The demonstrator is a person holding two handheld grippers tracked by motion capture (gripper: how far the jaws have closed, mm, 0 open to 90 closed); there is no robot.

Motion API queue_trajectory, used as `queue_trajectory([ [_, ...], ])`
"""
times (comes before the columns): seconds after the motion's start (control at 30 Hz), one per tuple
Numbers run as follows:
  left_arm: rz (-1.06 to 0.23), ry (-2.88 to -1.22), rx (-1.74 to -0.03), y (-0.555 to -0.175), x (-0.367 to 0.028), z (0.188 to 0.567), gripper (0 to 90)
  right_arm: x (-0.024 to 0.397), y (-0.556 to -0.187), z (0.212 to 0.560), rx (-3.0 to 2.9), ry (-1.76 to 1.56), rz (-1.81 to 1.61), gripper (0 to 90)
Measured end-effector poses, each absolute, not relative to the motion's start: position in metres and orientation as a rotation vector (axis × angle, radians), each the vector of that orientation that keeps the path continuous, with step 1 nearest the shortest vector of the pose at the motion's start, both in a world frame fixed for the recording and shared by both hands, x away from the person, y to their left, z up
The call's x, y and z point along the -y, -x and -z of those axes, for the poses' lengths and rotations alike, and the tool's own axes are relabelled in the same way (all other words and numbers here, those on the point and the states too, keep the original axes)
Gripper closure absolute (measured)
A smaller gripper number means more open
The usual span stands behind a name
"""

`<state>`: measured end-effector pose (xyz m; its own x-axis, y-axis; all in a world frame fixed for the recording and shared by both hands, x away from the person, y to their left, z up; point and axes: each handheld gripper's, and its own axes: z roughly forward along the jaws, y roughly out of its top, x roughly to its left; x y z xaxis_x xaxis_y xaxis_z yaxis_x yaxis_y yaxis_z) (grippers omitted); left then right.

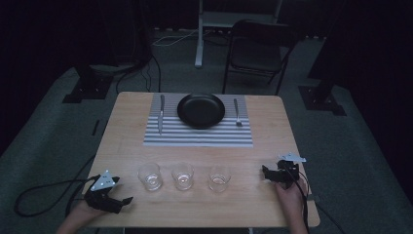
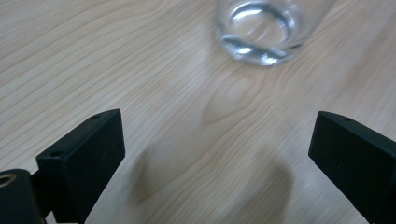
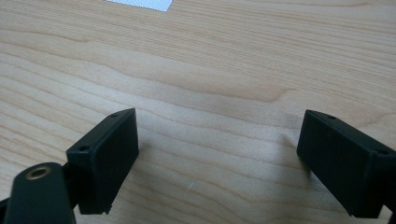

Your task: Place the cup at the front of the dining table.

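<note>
Right now the left tool [image 1: 125,201] gapes empty just short of the nearest glass [image 1: 149,176] on the surface [image 1: 195,156]; right tool [image 1: 267,173] idles open too — nothing gripped, everything ahead.

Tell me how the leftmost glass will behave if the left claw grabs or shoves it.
The leftmost glass looks smooth and clear, so probably slippery between the pads of the left claw. It is short and wide-based, so a push likely slides it along the wooden table rather than tipping it. Being glass, it is probably breakable.
</note>
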<state>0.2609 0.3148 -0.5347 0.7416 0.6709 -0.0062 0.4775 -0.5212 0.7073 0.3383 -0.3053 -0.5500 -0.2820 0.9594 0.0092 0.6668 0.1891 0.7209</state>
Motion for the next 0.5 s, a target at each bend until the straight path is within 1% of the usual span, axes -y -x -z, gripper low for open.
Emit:
queue_trajectory([
  [0.2,-0.332,-2.198,-0.813,-0.263,-0.3,0.533,4.0,0.305,-0.338,0.55,-2.022,-1.519,-0.869,12.1],
  [0.5,-0.327,-2.2,-0.795,-0.267,-0.289,0.535,4.1,0.305,-0.338,0.55,-2.022,-1.52,-0.869,12.1],
])
